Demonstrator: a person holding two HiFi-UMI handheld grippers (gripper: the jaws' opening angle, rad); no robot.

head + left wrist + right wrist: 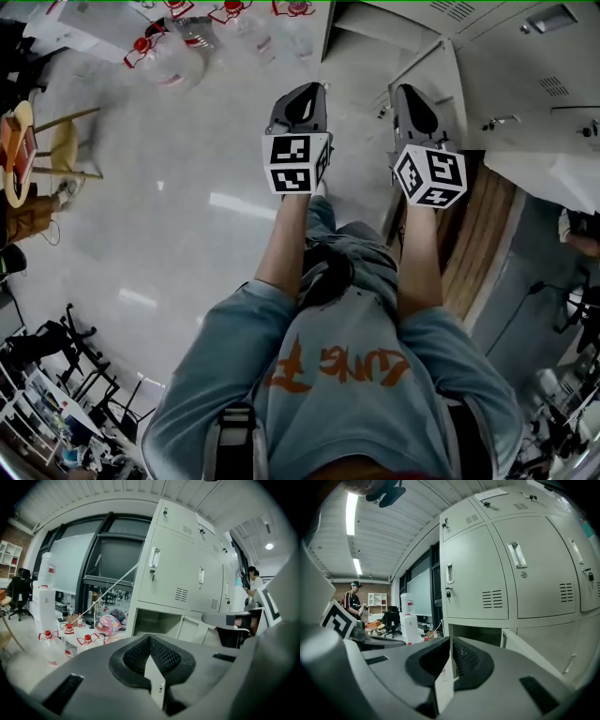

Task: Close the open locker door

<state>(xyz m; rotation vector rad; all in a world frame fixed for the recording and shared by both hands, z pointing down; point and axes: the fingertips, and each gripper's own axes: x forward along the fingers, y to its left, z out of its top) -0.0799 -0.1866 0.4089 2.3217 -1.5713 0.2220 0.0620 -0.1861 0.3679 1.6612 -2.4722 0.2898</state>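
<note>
A tall bank of pale grey lockers [525, 573] fills the right side of the scene, its upper doors shut, each with a handle and a slotted vent. A glossy light floor [187, 187] spreads to the left of it, with the person standing on it facing the lockers. In the bottom row, at the left end of the bank, one compartment [473, 634] stands open and dark inside. The open locker door [534, 656] hangs at the right edge of that compartment and is swung out toward the near side, clear of the frame; the left gripper view shows the same door [190, 630] just right of the hollow. Both tools are held out side by side, near each other, pointing at the lockers and apart from the door. The left tongs [149, 639] are pressed together with nothing between them. The right tongs [451, 641] are likewise pressed together and empty, lined up with the open compartment. On the floor far left stand clear water bottles [68, 637] with red caps, beside a pink patterned bag [108, 623].
</note>
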